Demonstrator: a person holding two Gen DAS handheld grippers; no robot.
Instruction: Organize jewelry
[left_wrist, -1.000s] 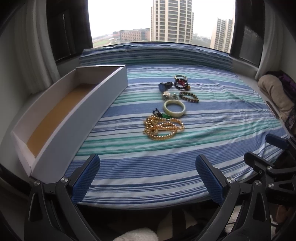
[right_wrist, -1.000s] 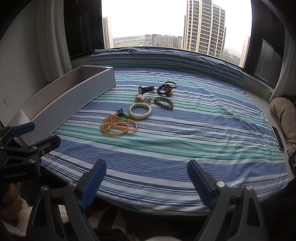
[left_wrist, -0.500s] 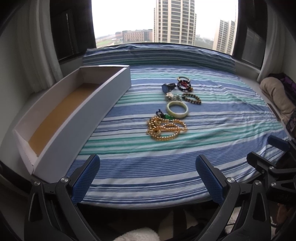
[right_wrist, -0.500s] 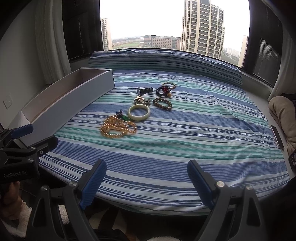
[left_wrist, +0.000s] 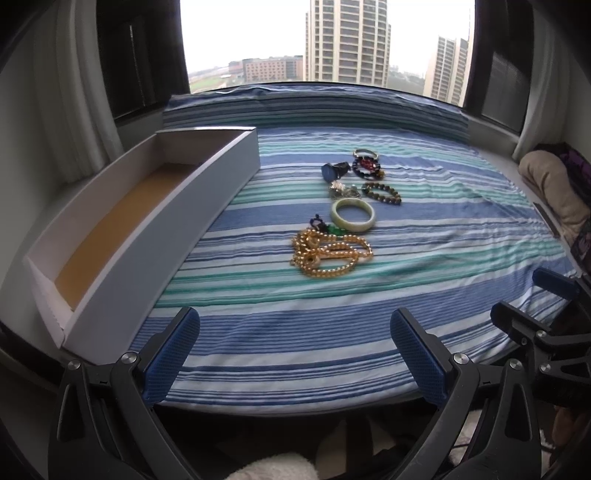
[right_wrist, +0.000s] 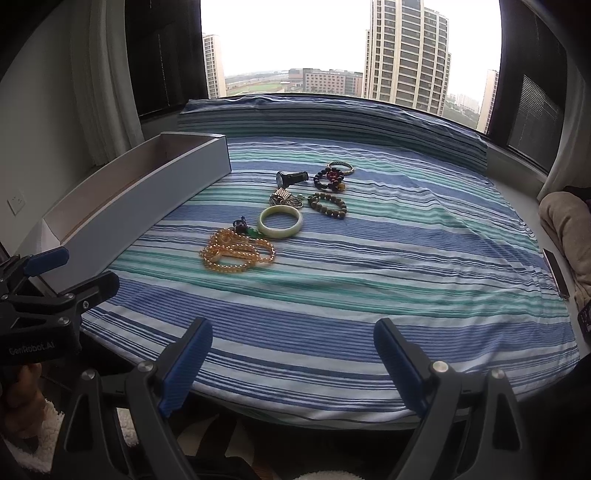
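The left hand-held gripper (left_wrist: 294, 347) hangs over the near edge of the striped bed (left_wrist: 424, 236), its blue pads spread wide with nothing between them. The right hand-held gripper (right_wrist: 292, 357) stands just as open and empty beside it. The jewelry lies in a cluster mid-bed: a gold bead necklace (left_wrist: 330, 254) nearest, a pale jade bangle (left_wrist: 352, 215) just beyond it, then a watch (left_wrist: 334, 170) and beaded bracelets (left_wrist: 380, 192) farther off. A long white box (left_wrist: 155, 236) sits at the left, well apart.
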